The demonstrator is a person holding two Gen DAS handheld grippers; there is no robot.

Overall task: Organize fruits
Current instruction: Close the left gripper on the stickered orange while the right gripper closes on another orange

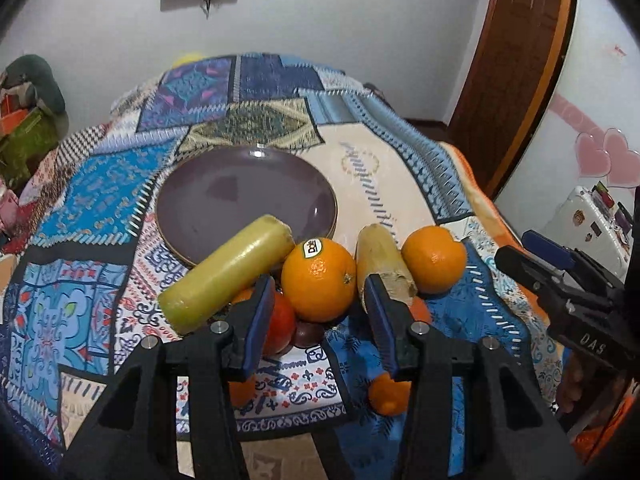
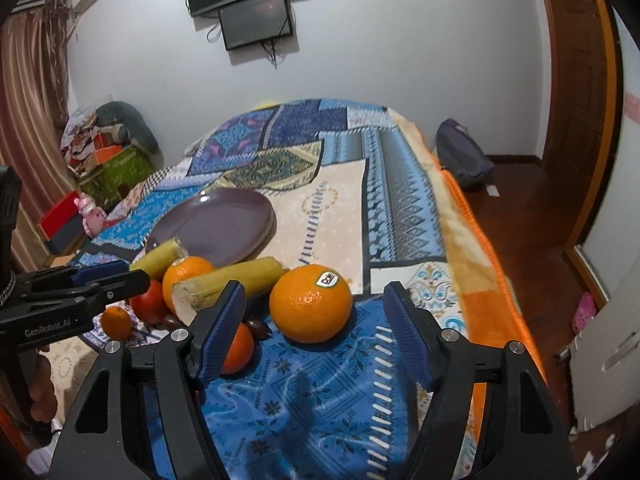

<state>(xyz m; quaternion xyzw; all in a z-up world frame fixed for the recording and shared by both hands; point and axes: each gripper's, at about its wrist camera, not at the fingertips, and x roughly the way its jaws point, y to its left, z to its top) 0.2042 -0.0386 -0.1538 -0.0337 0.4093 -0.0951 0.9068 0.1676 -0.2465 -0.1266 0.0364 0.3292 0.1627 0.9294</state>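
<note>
Patterned bedspread (image 1: 360, 184) carrying purple plate (image 1: 240, 196) toward mid-bed, fruit heaped at near edge for sorting. Left gripper (image 1: 320, 316), spread, straddling stickered orange (image 1: 318, 278); right gripper (image 2: 316, 332), spread, bracketing another orange (image 2: 311, 303), neither gripped.

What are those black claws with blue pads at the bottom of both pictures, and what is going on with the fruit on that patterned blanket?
There is no robot here: a person holds a two-finger gripper in each hand, and each one carries a wide-angle camera looking forward along its fingers. One picture comes from the left gripper, the other from the right gripper; each also shows the other gripper at its edge. On the blanket lie an empty purple plate, several oranges, two yellow-green cane-like sticks, a tomato and a small dark fruit. The left gripper is lined up with one stickered orange, the right with another stickered orange. Both grippers are open; nothing is held yet.
</note>
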